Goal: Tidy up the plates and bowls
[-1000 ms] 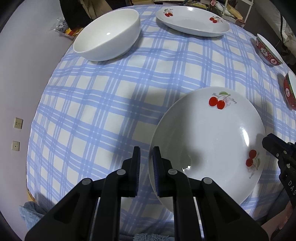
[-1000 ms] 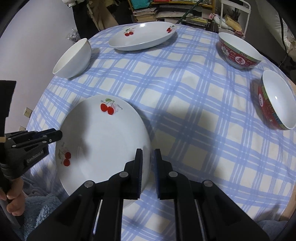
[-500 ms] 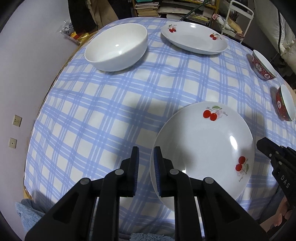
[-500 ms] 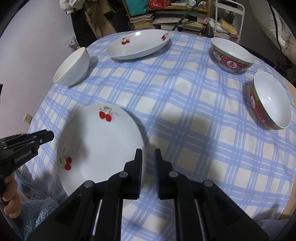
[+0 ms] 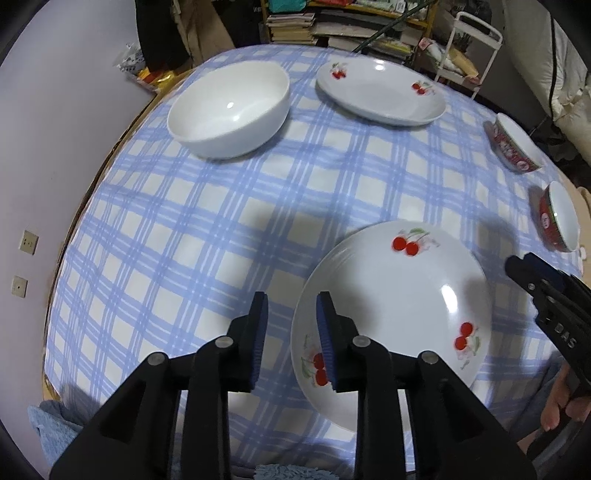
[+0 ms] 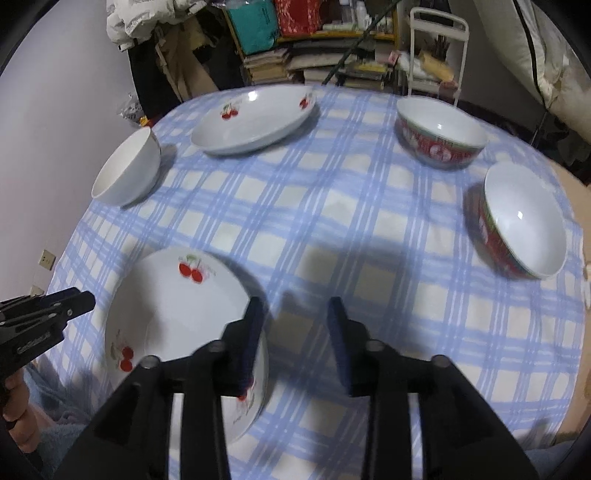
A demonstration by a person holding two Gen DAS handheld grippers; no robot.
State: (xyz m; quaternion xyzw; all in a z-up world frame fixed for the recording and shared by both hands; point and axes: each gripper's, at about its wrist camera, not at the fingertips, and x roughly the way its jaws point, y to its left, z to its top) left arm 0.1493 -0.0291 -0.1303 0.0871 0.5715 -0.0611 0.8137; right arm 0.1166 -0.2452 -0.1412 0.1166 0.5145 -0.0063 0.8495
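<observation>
Both grippers hung over the near cherry plate (image 5: 399, 295) on the bench (image 5: 184, 221). The left gripper (image 5: 290, 332) had its fingers apart, empty. So did the right gripper (image 6: 295, 332).

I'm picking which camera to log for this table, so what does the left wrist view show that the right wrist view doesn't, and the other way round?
Only the left wrist view shows the inside of the white bowl and a second wall socket below the first.

Only the right wrist view shows the white coat, the teal bag, and the full red pattern on the far red bowl.

Both show the near cherry plate, the far cherry plate, the near red bowl, the checked tablecloth, and both grippers, left gripper and right gripper, open.
</observation>
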